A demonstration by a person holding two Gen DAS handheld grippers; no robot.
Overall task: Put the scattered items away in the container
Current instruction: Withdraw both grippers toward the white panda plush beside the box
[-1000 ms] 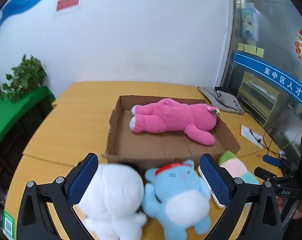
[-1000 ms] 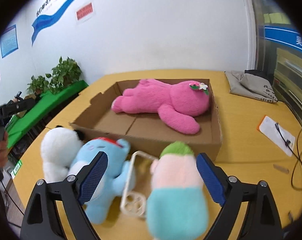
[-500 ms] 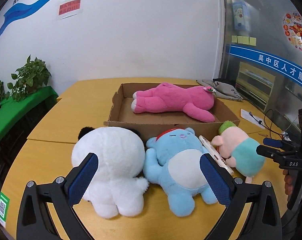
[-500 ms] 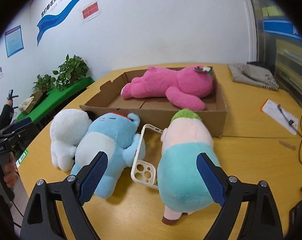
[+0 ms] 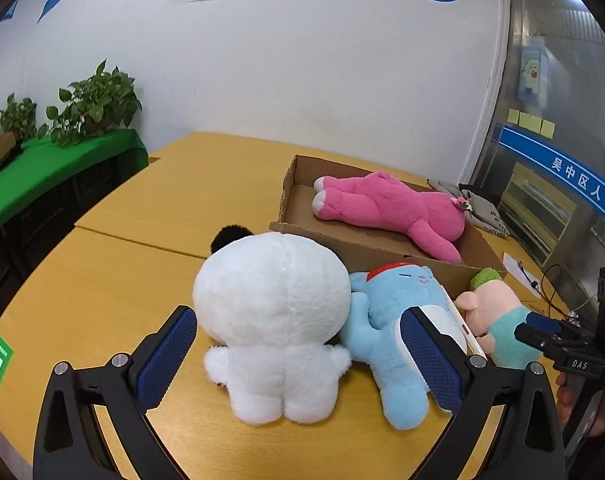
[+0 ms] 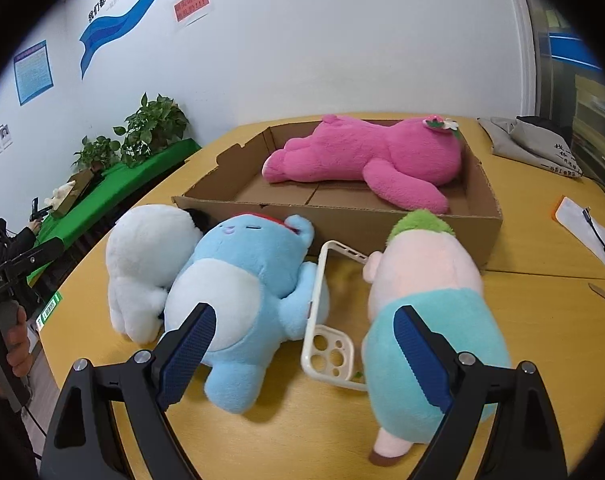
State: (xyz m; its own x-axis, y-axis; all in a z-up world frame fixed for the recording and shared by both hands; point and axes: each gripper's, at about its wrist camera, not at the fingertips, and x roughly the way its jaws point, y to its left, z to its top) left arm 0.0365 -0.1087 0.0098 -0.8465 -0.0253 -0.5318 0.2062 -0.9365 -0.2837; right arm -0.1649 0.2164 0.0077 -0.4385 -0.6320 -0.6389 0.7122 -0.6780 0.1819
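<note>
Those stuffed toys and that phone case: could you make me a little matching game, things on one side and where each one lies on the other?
Things:
1. pink plush
2. white plush
3. phone case
4. blue plush

Places:
A. on the table between the blue plush and the pink-and-teal plush
B. inside the cardboard box
C. leftmost in the row before the box
D. between the white plush and the phone case

Pairs: 1-B, 2-C, 3-A, 4-D

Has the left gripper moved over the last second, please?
Yes. The left gripper has backed away from the cardboard box and shifted left: the box now sits farther off to the right, with the white plush toy between its fingers.
</note>
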